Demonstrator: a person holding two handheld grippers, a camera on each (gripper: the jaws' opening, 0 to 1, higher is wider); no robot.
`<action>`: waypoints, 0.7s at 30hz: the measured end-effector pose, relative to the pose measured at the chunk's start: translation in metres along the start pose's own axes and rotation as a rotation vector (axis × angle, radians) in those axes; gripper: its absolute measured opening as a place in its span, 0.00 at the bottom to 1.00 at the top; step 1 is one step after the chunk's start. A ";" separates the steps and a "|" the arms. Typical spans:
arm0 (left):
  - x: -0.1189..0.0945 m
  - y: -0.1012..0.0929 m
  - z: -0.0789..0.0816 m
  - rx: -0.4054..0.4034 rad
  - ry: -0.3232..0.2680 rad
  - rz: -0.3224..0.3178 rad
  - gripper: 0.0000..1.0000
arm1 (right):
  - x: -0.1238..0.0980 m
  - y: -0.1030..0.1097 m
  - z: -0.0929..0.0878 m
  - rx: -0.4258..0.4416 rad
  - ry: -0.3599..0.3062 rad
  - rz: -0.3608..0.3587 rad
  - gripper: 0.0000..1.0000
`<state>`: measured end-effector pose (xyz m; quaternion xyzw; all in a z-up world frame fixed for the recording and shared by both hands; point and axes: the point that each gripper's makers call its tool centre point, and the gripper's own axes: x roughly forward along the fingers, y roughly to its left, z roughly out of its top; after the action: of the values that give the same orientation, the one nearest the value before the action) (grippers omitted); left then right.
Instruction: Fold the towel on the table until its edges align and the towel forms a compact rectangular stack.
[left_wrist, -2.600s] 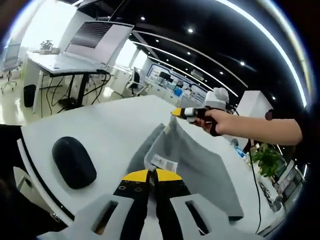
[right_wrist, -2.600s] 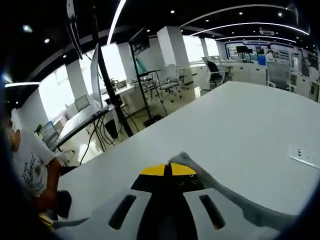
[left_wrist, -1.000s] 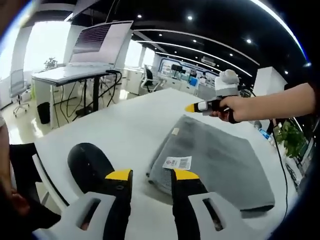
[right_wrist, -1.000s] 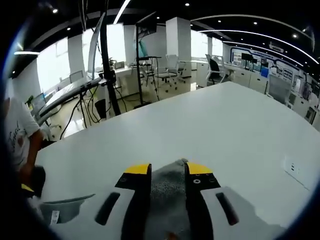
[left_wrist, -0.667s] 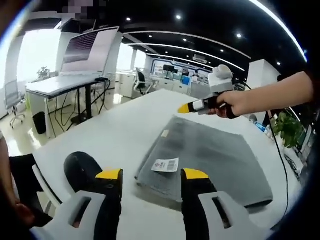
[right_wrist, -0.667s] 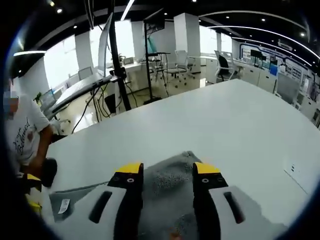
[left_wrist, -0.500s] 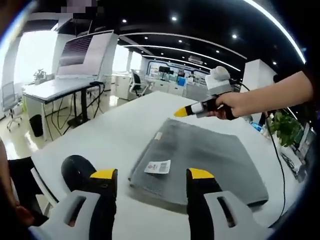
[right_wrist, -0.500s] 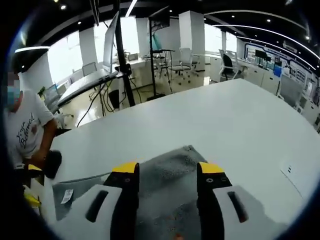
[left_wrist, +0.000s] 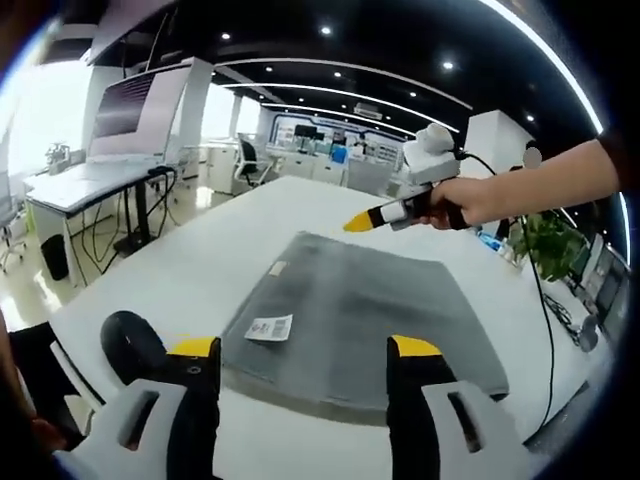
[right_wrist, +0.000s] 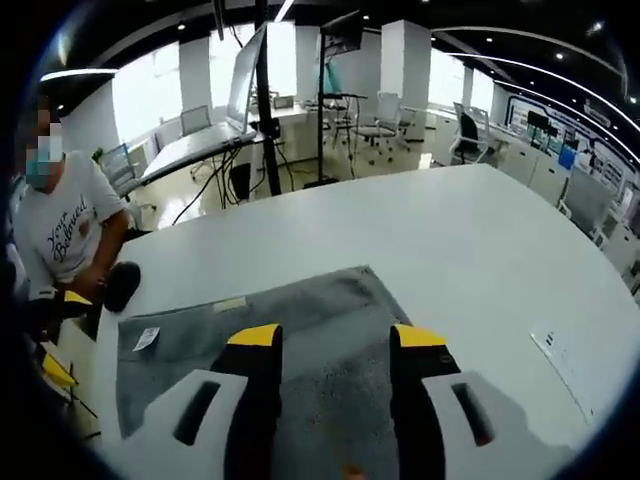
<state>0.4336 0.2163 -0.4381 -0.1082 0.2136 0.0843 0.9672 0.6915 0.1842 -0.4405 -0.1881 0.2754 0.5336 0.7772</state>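
A grey towel (left_wrist: 360, 320) lies folded flat in a rectangle on the white table (left_wrist: 230, 235). Its white barcode label (left_wrist: 268, 327) faces up near the front left corner. My left gripper (left_wrist: 305, 350) hovers open just in front of the towel's near edge, with nothing between its jaws. A hand holds my right gripper (left_wrist: 372, 217) above the towel's far edge. In the right gripper view the towel (right_wrist: 300, 310) spreads below my right gripper (right_wrist: 337, 337), which stands open and holds nothing. The label (right_wrist: 146, 339) shows at the towel's left corner.
A black mouse (left_wrist: 130, 345) sits on the table left of the towel, also seen as mouse (right_wrist: 122, 283). A person (right_wrist: 60, 225) sits at the table's end. A desk with a monitor (left_wrist: 120, 110) stands beyond. A potted plant (left_wrist: 545, 255) and a cable lie right.
Both grippers let go of the towel's corners and opened. The towel now lies flat, folded over. Both grippers have drawn back and upward from it.
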 end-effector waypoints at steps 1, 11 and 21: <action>0.000 -0.005 0.001 0.007 0.000 -0.009 0.71 | -0.004 -0.001 -0.002 0.009 0.003 -0.002 0.44; 0.008 -0.059 0.010 0.093 -0.011 -0.113 0.80 | -0.052 -0.028 -0.016 0.046 -0.001 -0.052 0.45; 0.012 -0.103 0.007 0.142 0.028 -0.221 0.73 | -0.086 -0.050 -0.031 0.070 -0.007 -0.089 0.45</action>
<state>0.4683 0.1205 -0.4194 -0.0638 0.2195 -0.0397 0.9727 0.7075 0.0852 -0.4105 -0.1710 0.2825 0.4891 0.8073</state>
